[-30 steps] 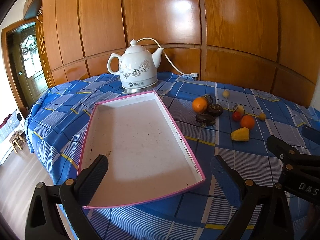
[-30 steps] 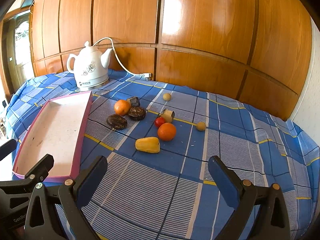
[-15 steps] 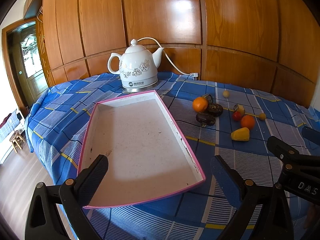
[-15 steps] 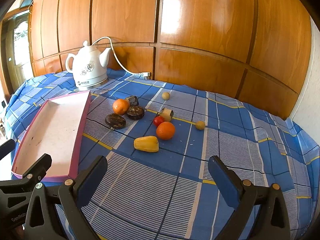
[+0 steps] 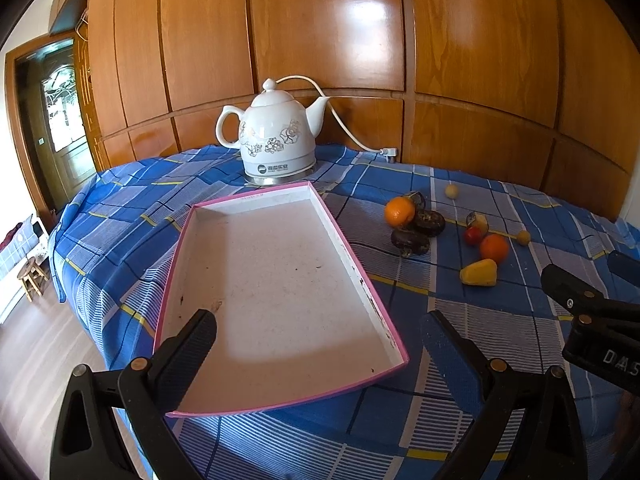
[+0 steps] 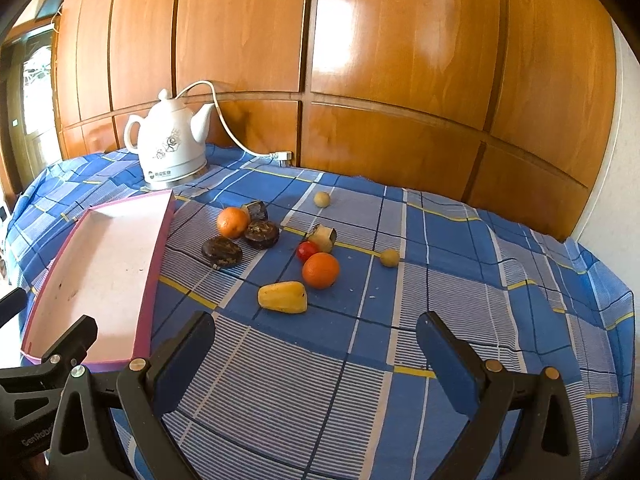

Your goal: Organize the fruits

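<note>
Both grippers' jaws gape, holding nothing: left gripper (image 5: 318,346) over the tray (image 5: 362,276), right gripper (image 6: 314,346) short of the yellow fruit (image 6: 283,297) (oranges beyond).

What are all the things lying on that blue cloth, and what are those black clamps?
tray: one, pink-rimmed, white inside, nothing in it, left of the fruit
oranges: two, orange
yellow fruit: one, nearest the right gripper
red fruit: one, small, touching the nearer orange
dark round pieces: two, brown-black, by the far orange
small pale balls: two, yellowish, farthest out
kettle: one, white, behind tray
tablecloth: blue checked
left gripper: black, jaws open over tray
right gripper: black, jaws open, holding nothing
</note>
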Available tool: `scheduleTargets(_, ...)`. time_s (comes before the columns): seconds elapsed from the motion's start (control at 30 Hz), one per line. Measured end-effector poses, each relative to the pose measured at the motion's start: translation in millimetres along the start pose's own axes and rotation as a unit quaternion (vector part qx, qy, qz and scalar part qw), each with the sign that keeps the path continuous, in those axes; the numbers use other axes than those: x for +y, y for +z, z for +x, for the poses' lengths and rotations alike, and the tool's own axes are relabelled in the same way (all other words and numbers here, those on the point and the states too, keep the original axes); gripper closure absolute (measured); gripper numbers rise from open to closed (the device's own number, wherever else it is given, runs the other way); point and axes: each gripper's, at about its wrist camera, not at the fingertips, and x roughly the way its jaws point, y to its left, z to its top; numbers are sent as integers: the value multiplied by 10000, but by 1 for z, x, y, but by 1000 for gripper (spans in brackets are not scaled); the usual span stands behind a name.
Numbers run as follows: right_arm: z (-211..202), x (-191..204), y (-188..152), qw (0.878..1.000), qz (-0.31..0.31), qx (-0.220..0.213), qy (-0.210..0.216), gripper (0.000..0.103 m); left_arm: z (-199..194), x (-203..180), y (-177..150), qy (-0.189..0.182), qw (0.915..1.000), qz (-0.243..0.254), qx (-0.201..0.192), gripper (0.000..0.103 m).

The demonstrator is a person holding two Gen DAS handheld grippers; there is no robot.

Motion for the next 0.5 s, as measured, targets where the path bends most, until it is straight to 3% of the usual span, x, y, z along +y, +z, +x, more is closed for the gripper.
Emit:
scheduleTargets(0.27,3,-4,-1,10000,7,44,-51,1,3,-3,0,-25,10000,11,69,0)
scheduleTargets(0.5,6,-8,3,9999,-55,75,-71,1,5,-3,3,-319,9993,-51,169,0)
